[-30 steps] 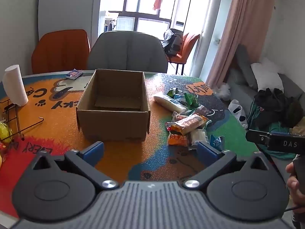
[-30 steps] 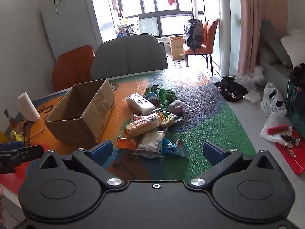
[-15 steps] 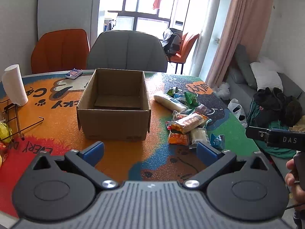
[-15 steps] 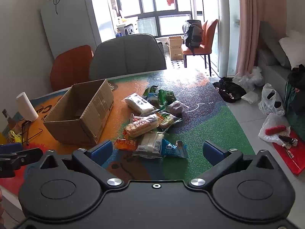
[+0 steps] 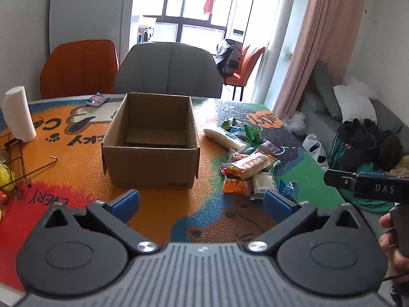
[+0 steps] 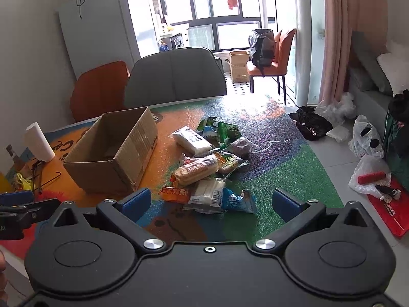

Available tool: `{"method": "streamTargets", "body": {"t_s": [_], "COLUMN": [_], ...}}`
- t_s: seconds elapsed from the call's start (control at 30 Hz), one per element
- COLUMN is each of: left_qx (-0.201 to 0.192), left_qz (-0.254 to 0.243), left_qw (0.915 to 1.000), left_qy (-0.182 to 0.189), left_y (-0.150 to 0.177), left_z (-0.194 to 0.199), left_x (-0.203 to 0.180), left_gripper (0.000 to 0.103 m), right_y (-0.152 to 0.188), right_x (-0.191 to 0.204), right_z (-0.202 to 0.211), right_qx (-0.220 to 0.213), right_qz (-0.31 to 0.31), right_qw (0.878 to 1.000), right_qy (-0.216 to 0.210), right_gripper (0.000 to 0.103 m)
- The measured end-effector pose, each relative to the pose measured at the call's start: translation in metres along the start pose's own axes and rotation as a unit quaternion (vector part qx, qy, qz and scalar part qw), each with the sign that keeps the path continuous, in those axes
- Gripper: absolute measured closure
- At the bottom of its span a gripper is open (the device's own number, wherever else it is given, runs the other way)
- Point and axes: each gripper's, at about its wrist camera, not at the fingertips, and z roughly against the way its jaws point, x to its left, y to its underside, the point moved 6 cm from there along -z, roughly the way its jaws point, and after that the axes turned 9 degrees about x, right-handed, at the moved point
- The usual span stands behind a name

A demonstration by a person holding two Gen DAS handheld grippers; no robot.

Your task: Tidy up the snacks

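Note:
An open cardboard box [image 5: 150, 140] [image 6: 115, 153] stands empty on the colourful table mat. To its right lies a heap of snack packets [image 5: 248, 163] [image 6: 207, 168]: a long white pack, green bags, an orange-wrapped bar, a blue pouch. My left gripper [image 5: 202, 202] hangs open over the near table edge, in front of the box, nothing between its blue pads. My right gripper [image 6: 212, 202] is open too, just short of the blue pouch [image 6: 237, 199] at the heap's near end.
A paper towel roll [image 5: 18, 115] and a black wire rack [image 5: 20, 158] sit at the table's left. A small packet [image 5: 97, 99] lies behind the box. Grey [image 5: 168, 71] and orange [image 5: 79, 66] chairs stand at the far side. Bags litter the floor on the right [image 6: 368, 153].
Both grippers have drifted slightly back and steadied; the views barely shift. Box and snacks have not moved.

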Motion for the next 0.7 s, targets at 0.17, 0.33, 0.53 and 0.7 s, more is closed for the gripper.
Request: {"method": "streamTargets", "body": {"t_s": [0.17,0.33,0.53,0.7], "left_qx": [0.001,0.000,0.000,0.000], "left_qz": [-0.002,-0.008,-0.007,-0.005], "left_qw": [0.9999,1.0000,1.0000,1.0000], "left_qy": [-0.010,-0.005,-0.005,-0.007], "left_y": [0.0015,0.0024,0.0036,0.0042], "left_z": [-0.0018,-0.0012,-0.0012,-0.0005], "left_x": [-0.0015,-0.0056,-0.0055,-0.0045], "left_gripper": [0.000,0.000,0.000,0.000], "right_y": [0.0003,0.0012,0.0025,0.0034], "right_x": [0.0004,0.0002,-0.0001,-0.0010], "right_z": [-0.0021,-0.0038,-0.0031,-0.0063], "right_qx": [0.002,0.005,0.002,0.007], "right_qz": [-0.005,-0.005,-0.004,-0.009], "right_qw": [1.000,1.000,1.000,1.000], "right_qy": [0.000,0.001,0.002,0.004], "right_gripper": [0.000,0.000,0.000,0.000]}}
